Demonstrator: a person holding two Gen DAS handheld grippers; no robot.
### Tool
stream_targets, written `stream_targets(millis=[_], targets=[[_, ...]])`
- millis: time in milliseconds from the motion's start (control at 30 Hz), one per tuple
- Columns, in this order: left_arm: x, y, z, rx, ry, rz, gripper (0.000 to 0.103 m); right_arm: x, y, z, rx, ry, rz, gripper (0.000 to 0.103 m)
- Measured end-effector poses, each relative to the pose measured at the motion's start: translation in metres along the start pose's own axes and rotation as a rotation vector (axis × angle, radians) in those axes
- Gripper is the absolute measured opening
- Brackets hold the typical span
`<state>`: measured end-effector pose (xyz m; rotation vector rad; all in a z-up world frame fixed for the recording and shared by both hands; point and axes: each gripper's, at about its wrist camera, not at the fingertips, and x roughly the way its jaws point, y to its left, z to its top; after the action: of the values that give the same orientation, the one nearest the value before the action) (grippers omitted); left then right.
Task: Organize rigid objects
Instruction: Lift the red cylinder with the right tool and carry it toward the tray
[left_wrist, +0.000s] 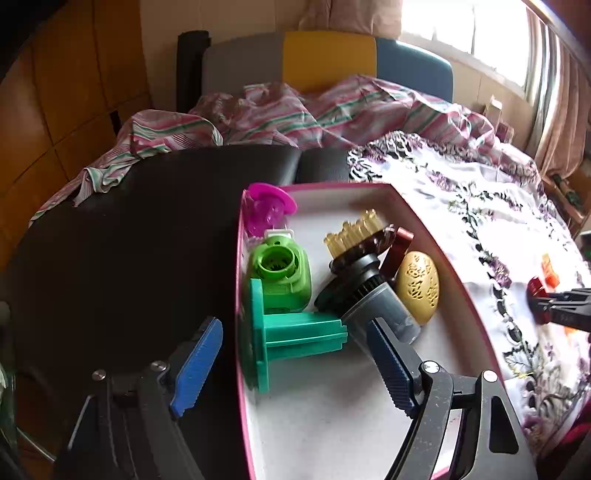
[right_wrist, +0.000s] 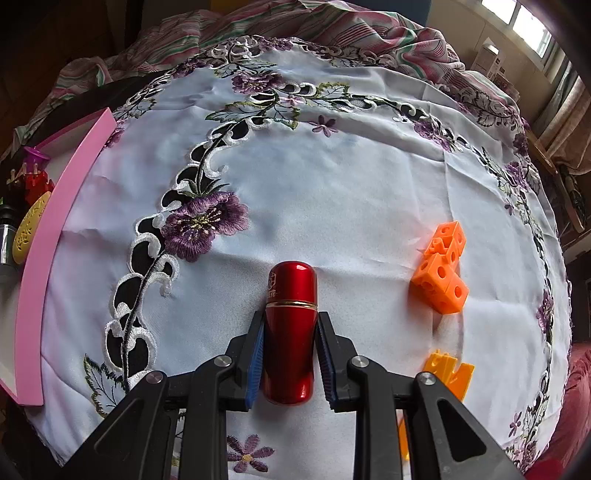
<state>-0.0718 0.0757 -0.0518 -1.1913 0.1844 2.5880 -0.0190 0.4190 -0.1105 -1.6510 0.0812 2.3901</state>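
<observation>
Right tool (right_wrist: 290, 354) clamps red capsule (right_wrist: 291, 328); open cloth (right_wrist: 332, 192) ahead.

Daylight from window (left_wrist: 476, 33), blown out top right. Left side dim, black worktop (left_wrist: 140, 236) crushed. Heavy fisheye bend, dark corner vignetting.

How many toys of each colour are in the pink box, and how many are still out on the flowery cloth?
In the box:
Pink: 1
Green: 2
Yellow or gold: 2
Grey and black: 1
Dark red: 1

On the cloth:
Red: 1
Orange: 2

Total: 10
</observation>
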Motion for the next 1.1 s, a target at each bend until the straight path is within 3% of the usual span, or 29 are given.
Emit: stream_targets(millis=[300,1100], targets=[[-0.026,0.015,-0.002,-0.043,-0.042,0.023,0.083,-0.002,0.000,0.001,-0.007,-0.005,-0.009,0.026],[-0.038,0.042,-0.029,-0.107,-0.009,0.061,0.083,-0.005,0.005,0.002,-0.033,-0.016,-0.043,0.025]])
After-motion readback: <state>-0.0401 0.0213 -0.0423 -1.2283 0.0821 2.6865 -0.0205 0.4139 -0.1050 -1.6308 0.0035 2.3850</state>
